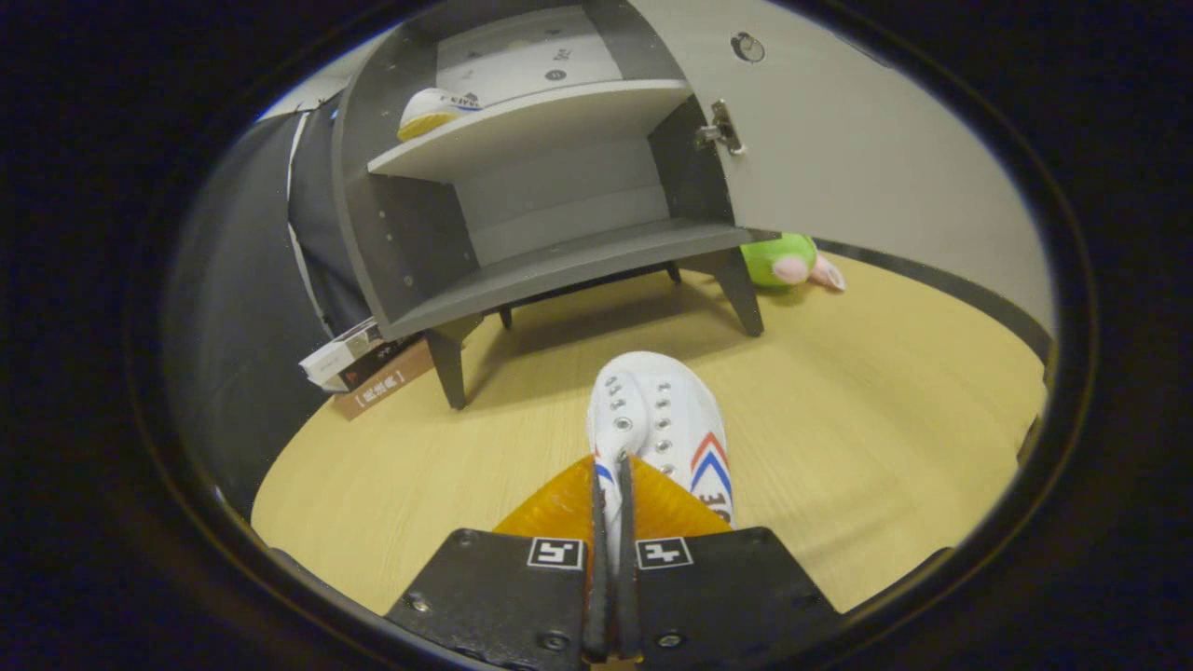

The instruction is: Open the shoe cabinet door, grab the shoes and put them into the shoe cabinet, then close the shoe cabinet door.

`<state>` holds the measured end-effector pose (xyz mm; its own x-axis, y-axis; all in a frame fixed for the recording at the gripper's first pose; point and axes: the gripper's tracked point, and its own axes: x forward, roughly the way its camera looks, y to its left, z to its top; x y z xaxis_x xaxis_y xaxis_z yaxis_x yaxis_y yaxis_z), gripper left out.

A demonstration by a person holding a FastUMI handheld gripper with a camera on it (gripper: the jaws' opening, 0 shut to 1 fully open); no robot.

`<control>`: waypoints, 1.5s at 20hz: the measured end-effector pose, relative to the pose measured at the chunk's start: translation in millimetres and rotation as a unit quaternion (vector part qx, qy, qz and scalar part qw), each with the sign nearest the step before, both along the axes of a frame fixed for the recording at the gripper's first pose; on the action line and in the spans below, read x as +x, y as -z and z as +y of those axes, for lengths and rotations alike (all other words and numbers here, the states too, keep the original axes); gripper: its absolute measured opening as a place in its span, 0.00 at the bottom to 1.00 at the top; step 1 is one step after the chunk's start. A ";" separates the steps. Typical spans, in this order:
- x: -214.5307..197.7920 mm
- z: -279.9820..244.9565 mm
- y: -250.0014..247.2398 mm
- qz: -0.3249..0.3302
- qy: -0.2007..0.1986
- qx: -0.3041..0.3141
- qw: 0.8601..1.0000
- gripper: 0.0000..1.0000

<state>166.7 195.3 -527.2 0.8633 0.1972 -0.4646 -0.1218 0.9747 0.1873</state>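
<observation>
Gripper view: gripper (pixel 610 485) fingers nearly closed, pinching the white shoe (pixel 657 419) by its heel-side rim, toe pointing fwd along the fingers twd the open shoe cabinet (pixel 550 266), lower shelf straight ahead, other shoe (pixel 433 110) up top.

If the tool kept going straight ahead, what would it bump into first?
The tool is already shut on the white shoe, so the shoe leads. Straight on, it would probably meet the grey shoe cabinet first, near its bottom shelf or the gap beneath; depth is hard to judge.
</observation>
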 end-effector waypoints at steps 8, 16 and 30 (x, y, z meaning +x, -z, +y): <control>-39.1 -3.7 -76.8 -0.083 -0.047 -0.030 0.995 0.08; -78.6 11.2 -209.2 -0.143 -0.119 -0.036 0.982 0.07; -111.6 24.1 -426.5 -0.126 -0.158 -0.044 0.978 0.07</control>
<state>55.1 219.5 -100.6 0.8547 0.4423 -0.2717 -0.4517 0.8916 0.0303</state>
